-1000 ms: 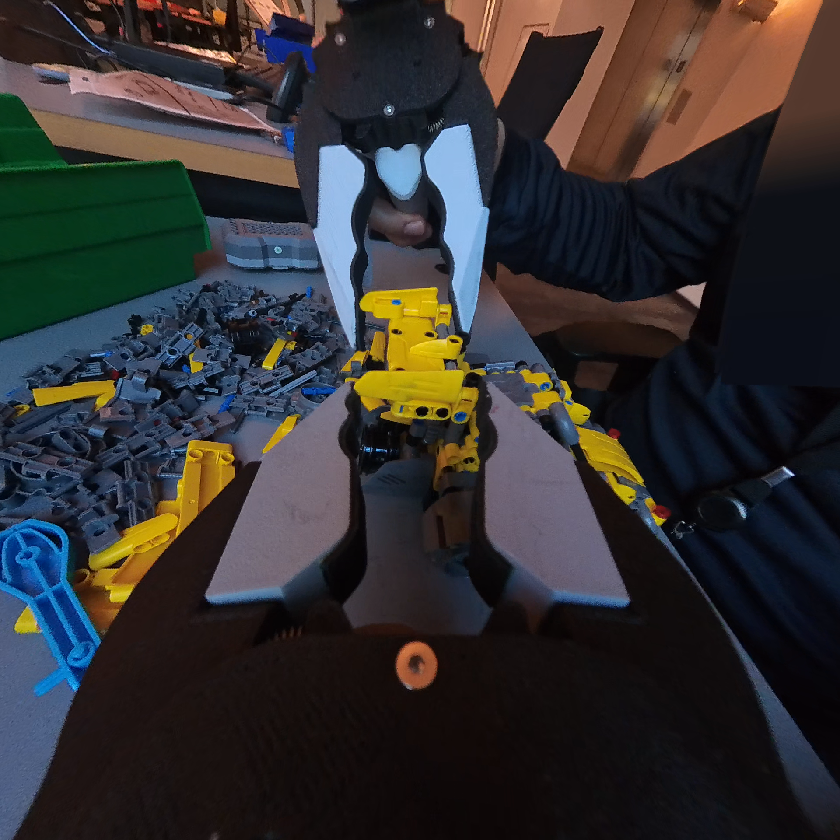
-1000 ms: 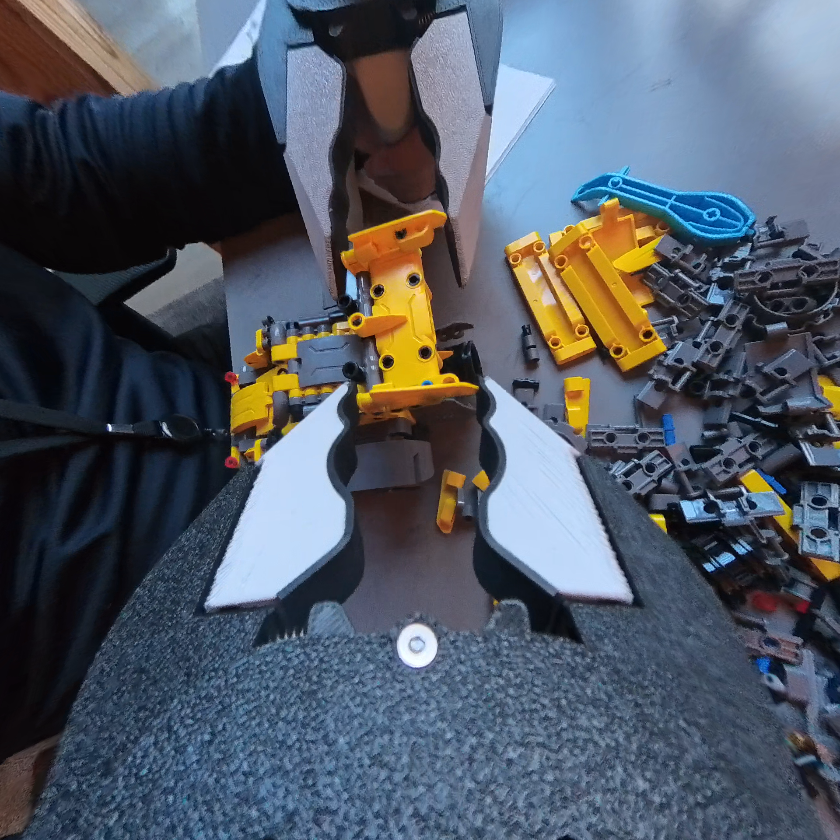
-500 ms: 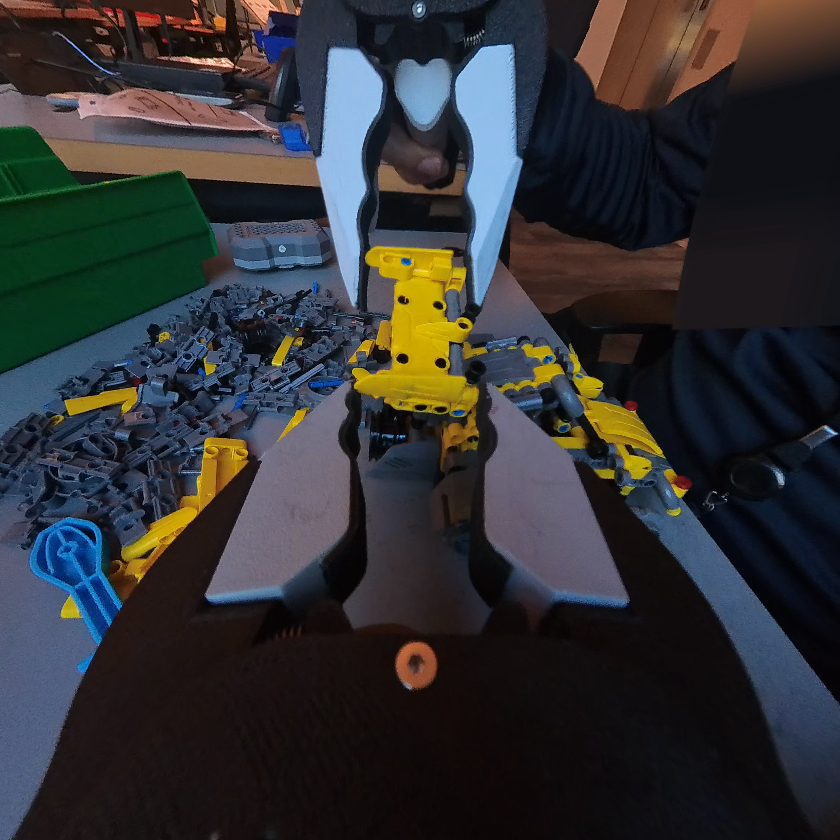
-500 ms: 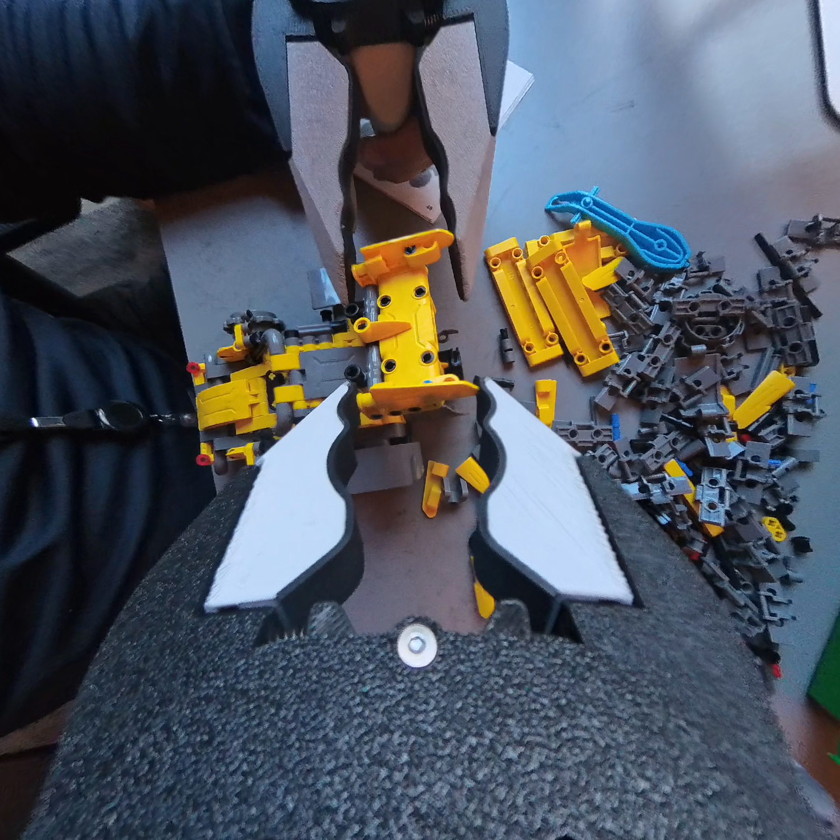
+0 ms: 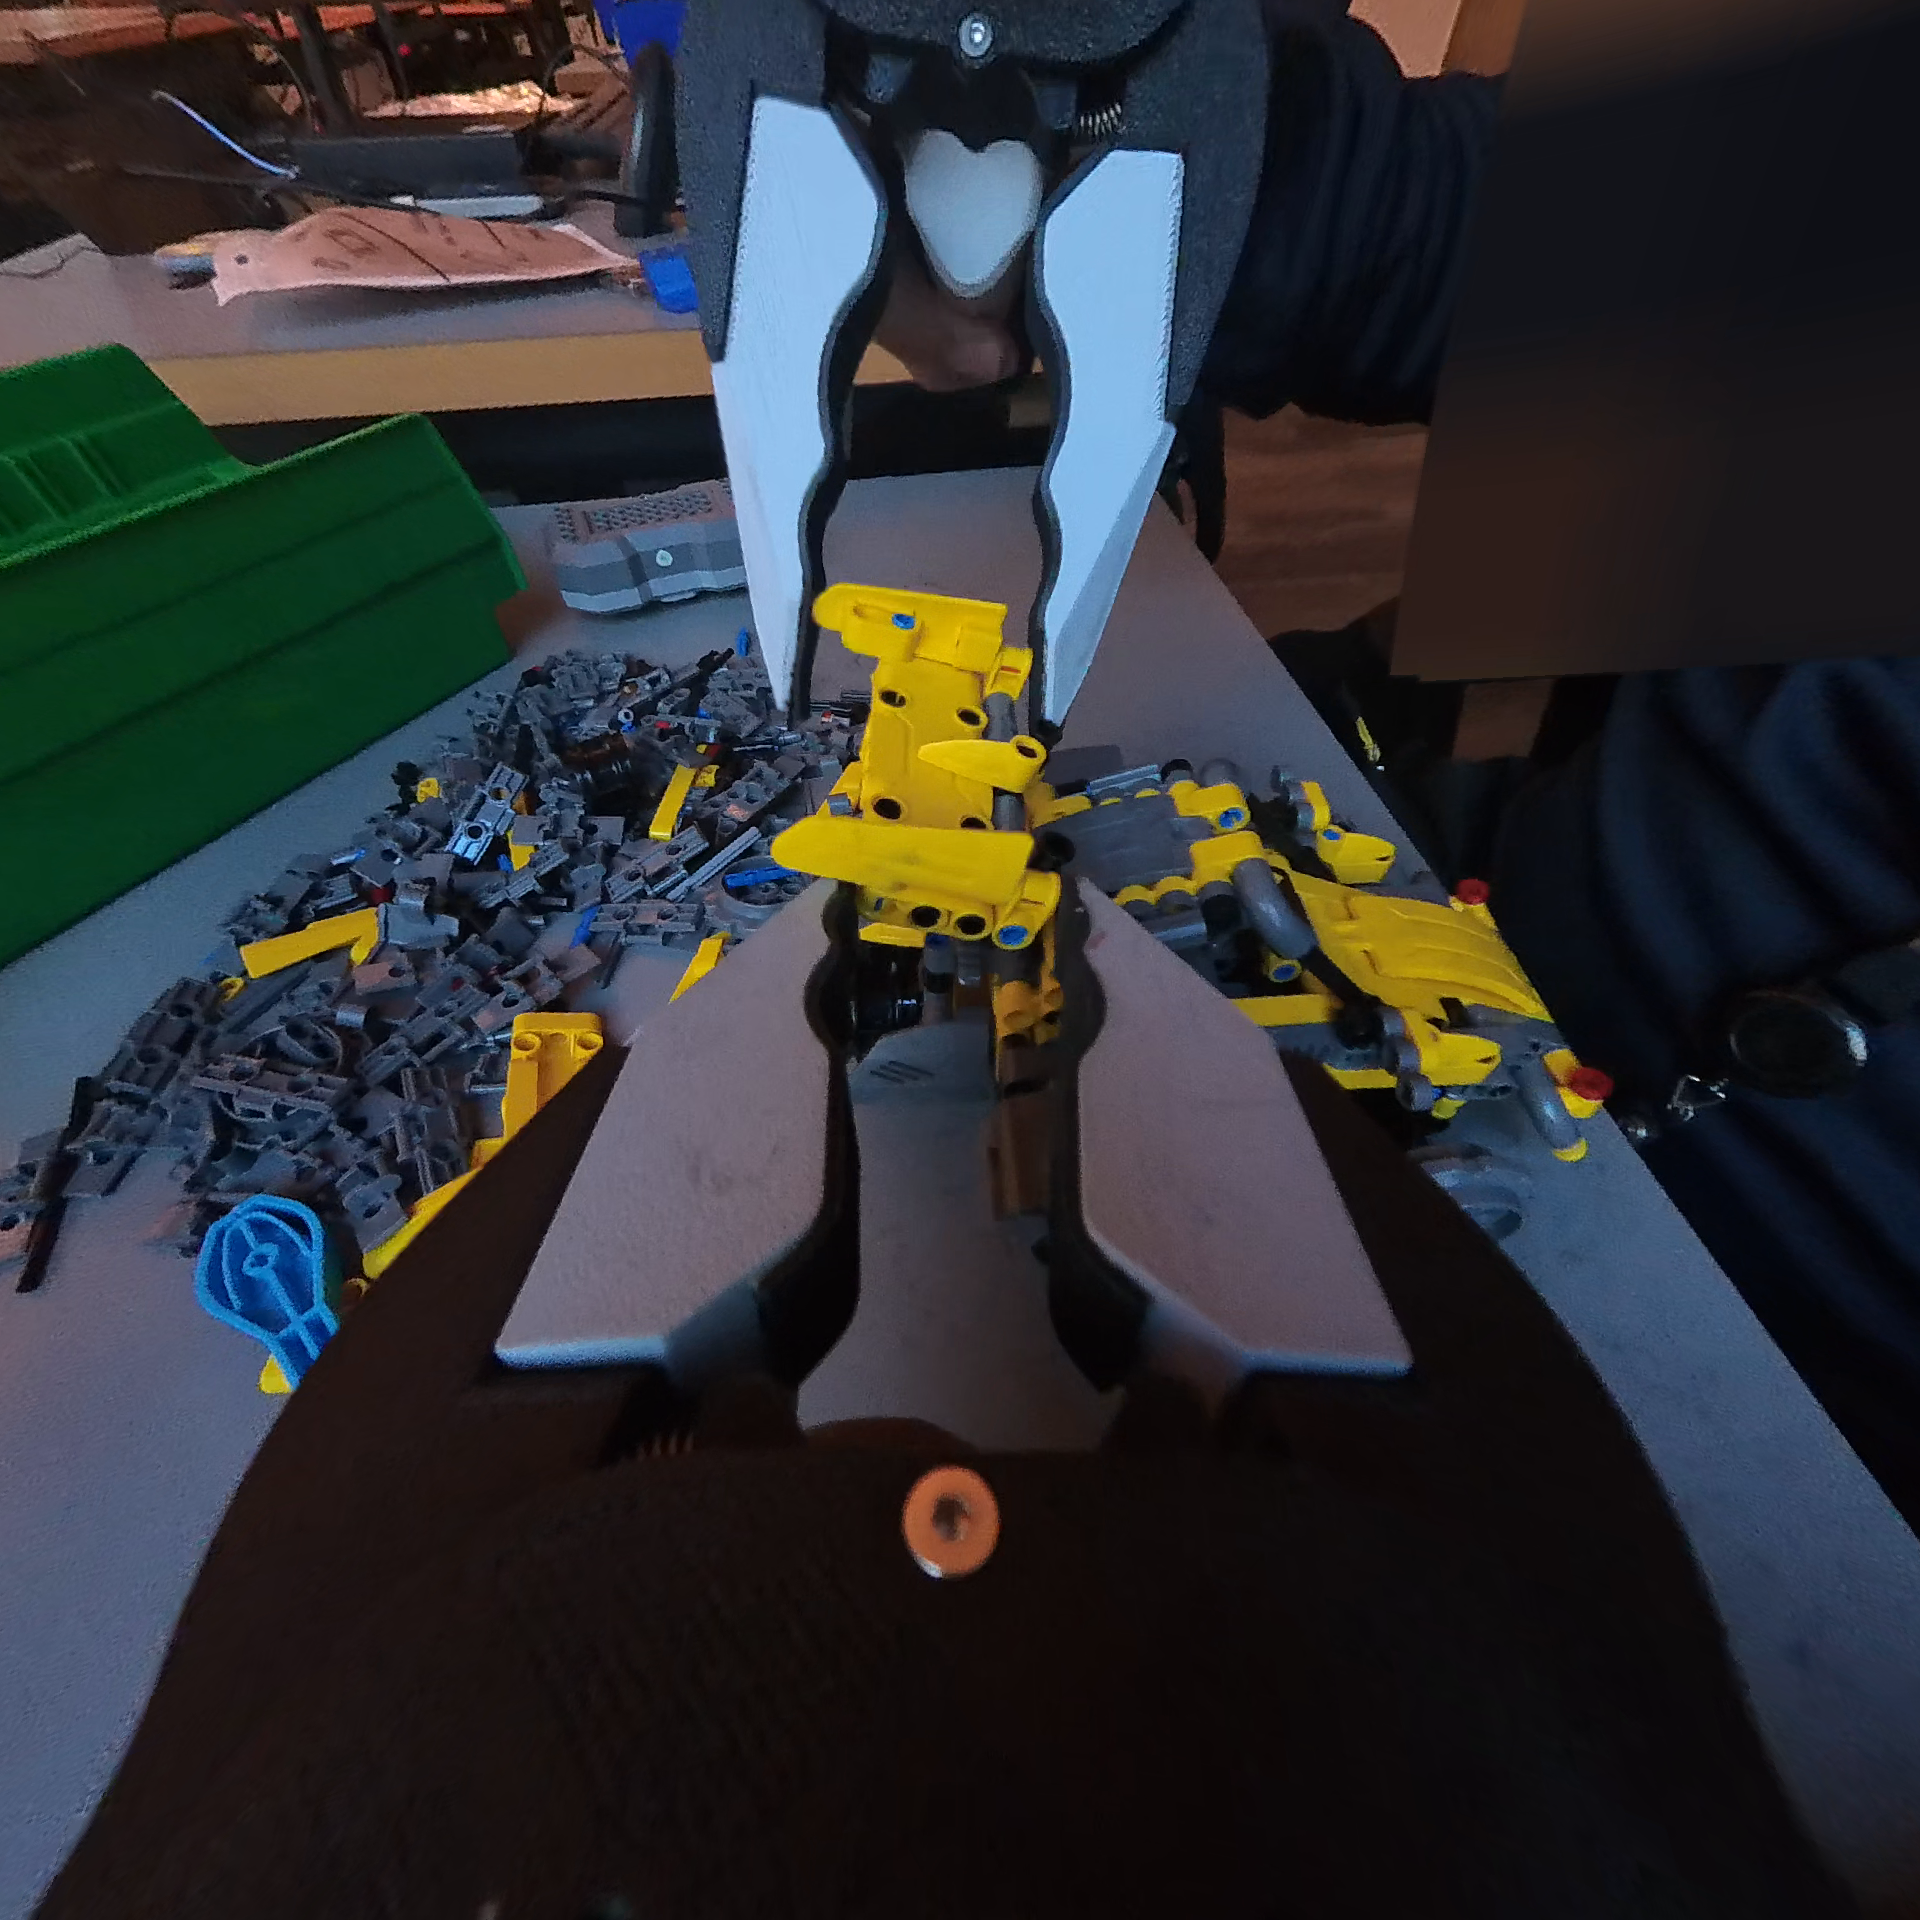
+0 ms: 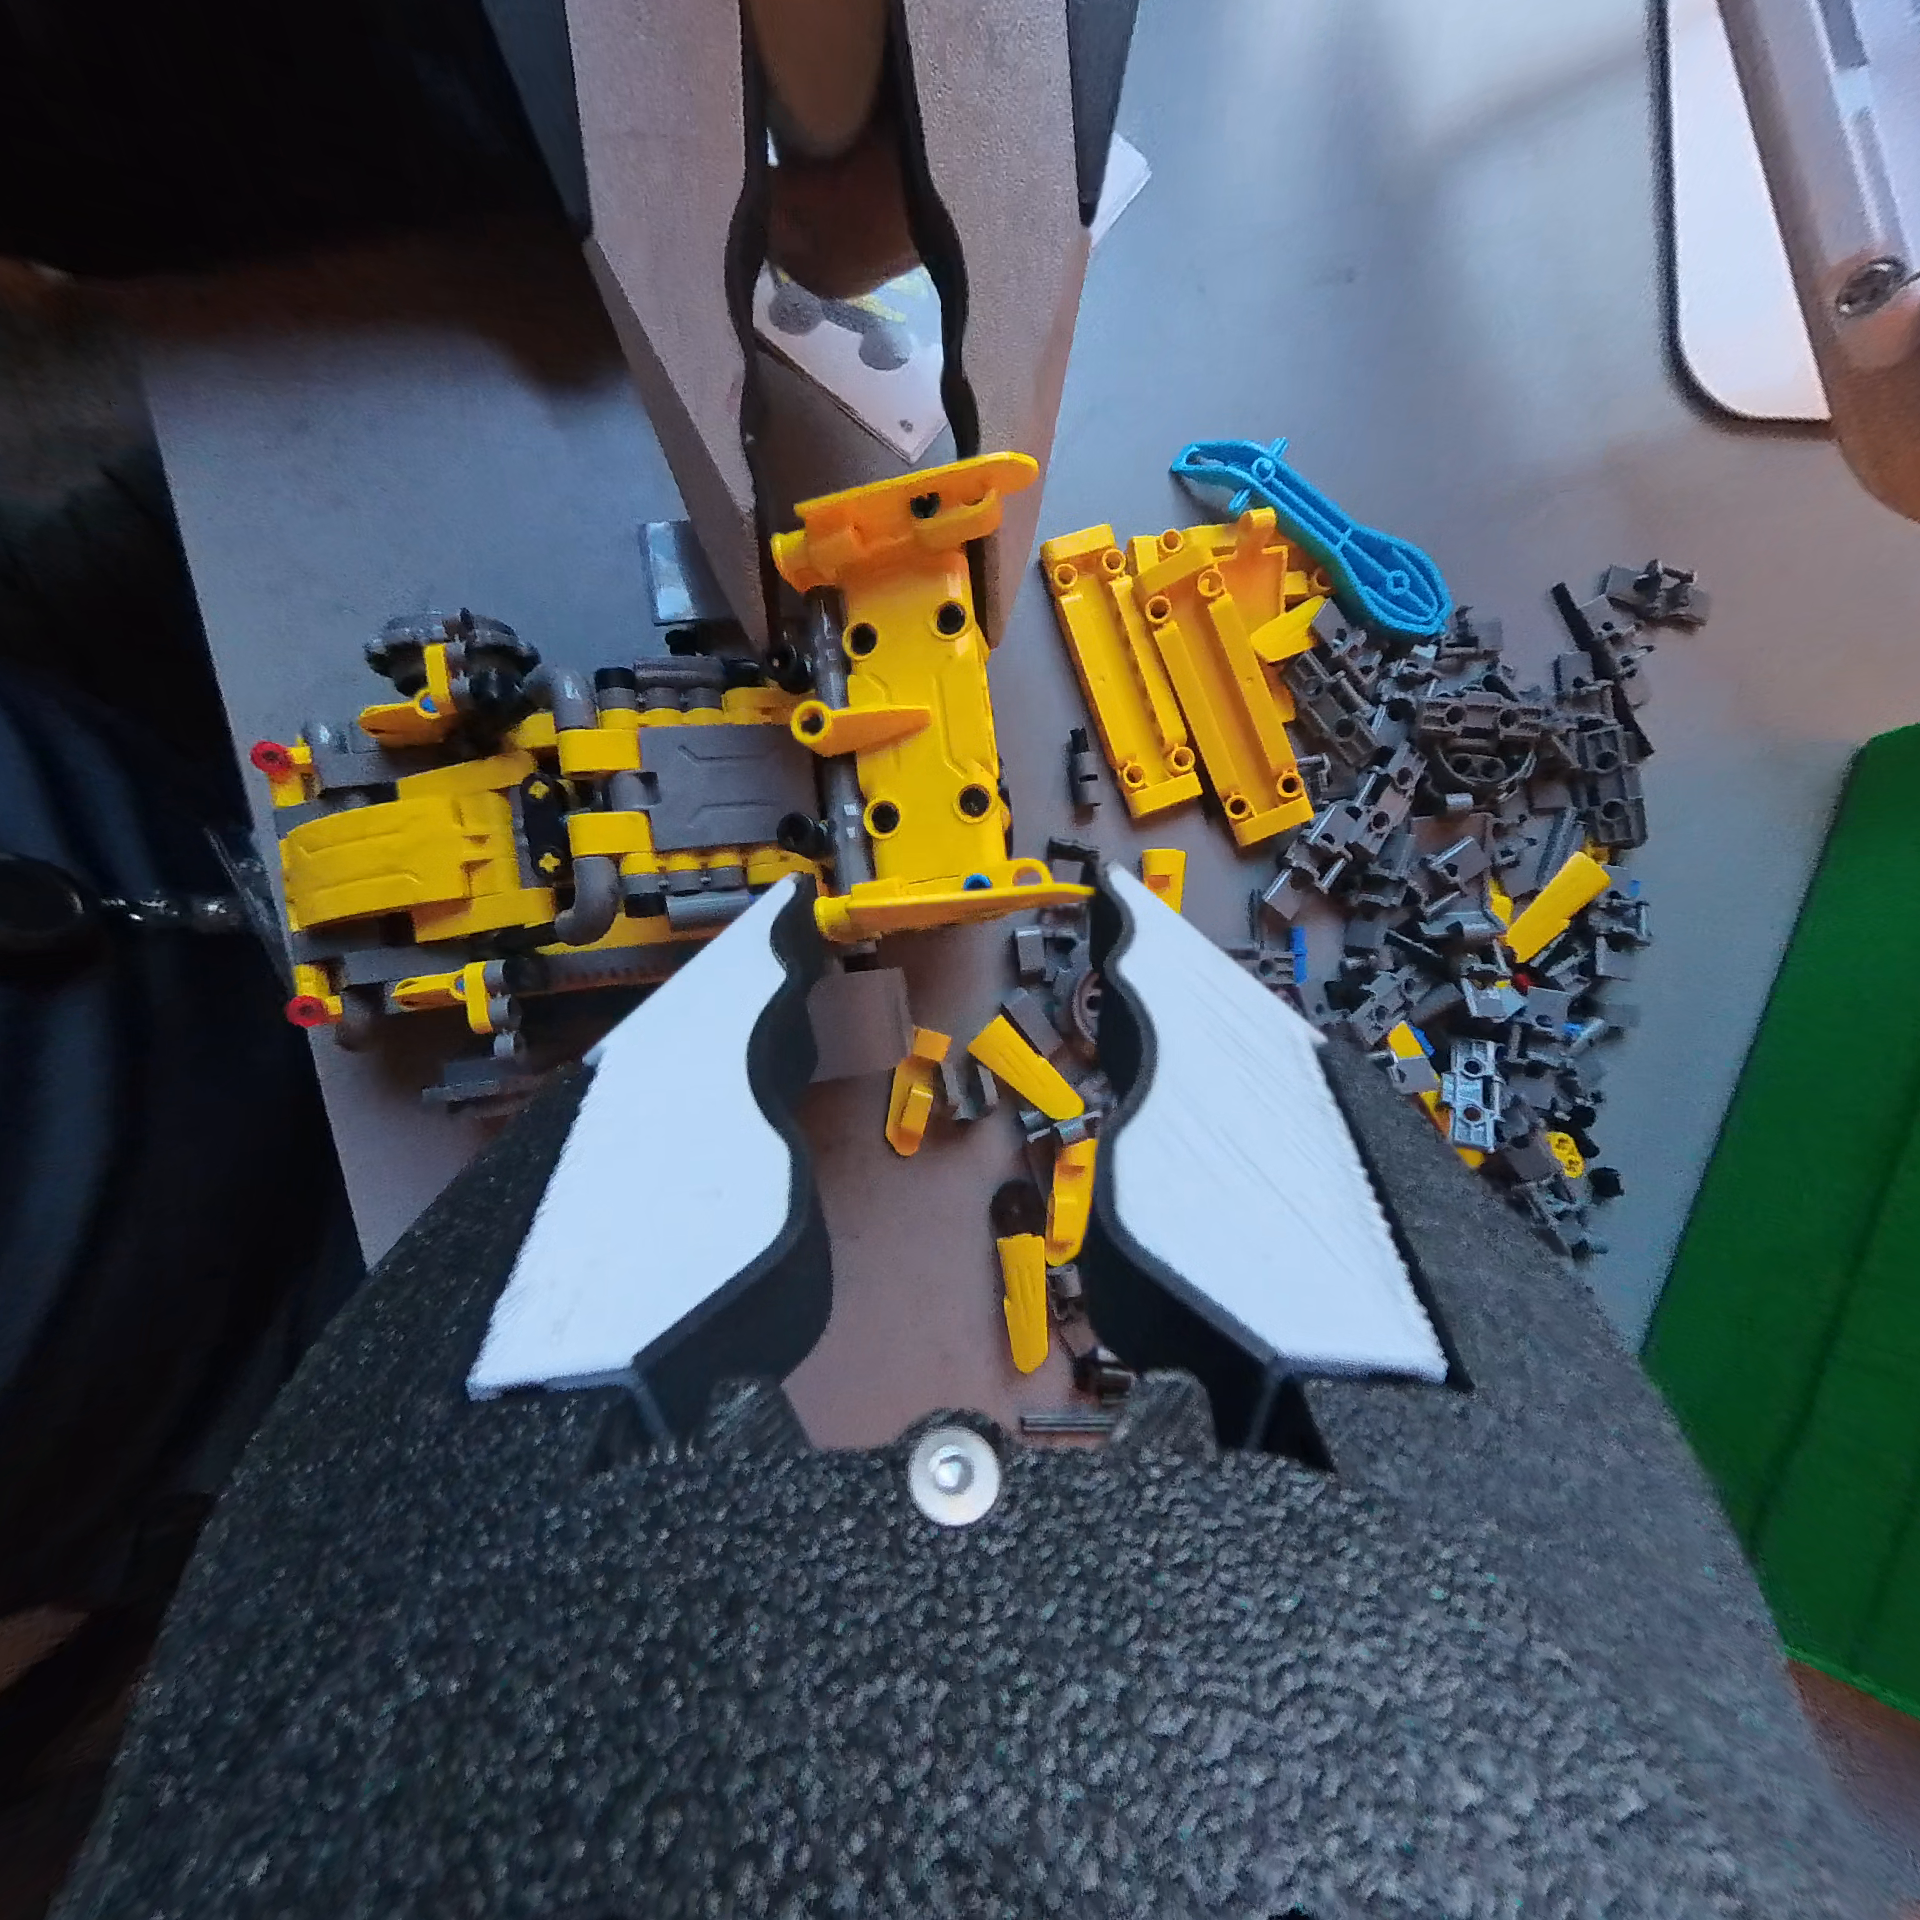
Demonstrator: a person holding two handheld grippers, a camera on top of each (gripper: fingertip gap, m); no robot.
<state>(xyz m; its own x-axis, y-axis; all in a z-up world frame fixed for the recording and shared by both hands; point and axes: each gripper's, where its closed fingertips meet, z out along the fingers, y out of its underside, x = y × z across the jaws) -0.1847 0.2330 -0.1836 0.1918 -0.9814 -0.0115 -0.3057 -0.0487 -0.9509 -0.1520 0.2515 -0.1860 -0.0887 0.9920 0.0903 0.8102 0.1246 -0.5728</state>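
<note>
A yellow and grey brick-built vehicle model is held between both grippers by its upright yellow panel section. My left gripper is shut on the near end of that panel; it enters the right wrist view from the top. My right gripper, with white fingers, is shut on the opposite end and enters the left wrist view from the top. The model's long chassis sticks out sideways towards the table edge and the person.
A pile of grey pieces lies beside yellow panels and a blue tool. Small yellow pieces lie under my right gripper. A green bin and grey block stand behind. A person in dark clothing sits at the table edge. There is about 5 centimetres between the tips of the two grippers.
Both grippers kept their hold on the yellow panel. In the right wrist view the table and loose pieces have shrunk away, and more of the chassis shows. The right gripper has tilted more upright.
</note>
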